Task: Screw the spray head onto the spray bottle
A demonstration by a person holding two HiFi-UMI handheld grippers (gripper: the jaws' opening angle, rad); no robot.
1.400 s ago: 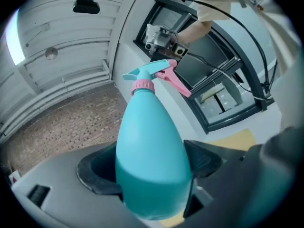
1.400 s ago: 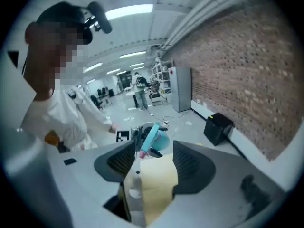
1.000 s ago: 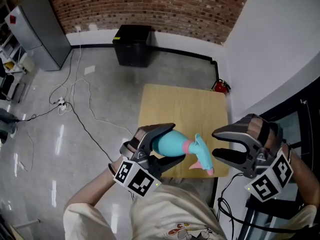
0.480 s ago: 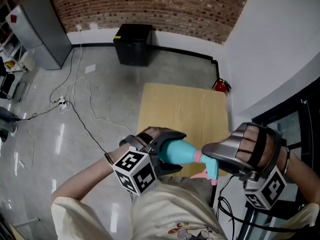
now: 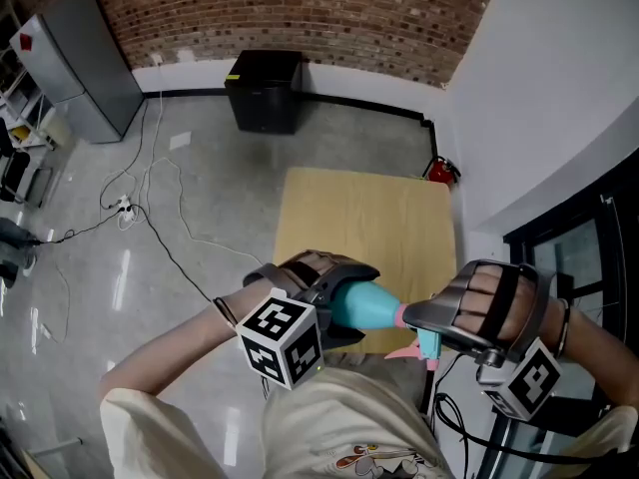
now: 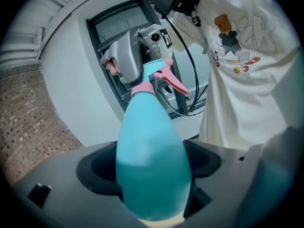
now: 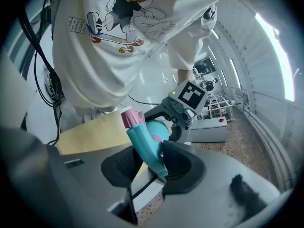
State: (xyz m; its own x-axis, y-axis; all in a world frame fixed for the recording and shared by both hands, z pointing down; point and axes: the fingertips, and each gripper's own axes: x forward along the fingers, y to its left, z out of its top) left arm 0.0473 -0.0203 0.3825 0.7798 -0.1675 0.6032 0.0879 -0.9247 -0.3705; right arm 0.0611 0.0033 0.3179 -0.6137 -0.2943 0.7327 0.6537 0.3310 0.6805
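Table [image 5: 359, 208]: wooden, under both your grippers
Spray bottle [image 5: 361, 304]: teal, opaque, filling not visible; held in the air over the table's near edge
Spray head [image 5: 427, 341]: teal and pink, at the bottle's neck
Your left gripper [image 6: 154, 175]: jaws clamped around the bottle body
Your right gripper [image 7: 147, 163]: tilted downward; jaws have just been closing and now grip the spray head

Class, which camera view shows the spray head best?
The right gripper view: the spray head sits central, held between jaws that have just been closing. The left gripper view shows it small beyond the bottle; the head view mostly hides it under the right gripper.
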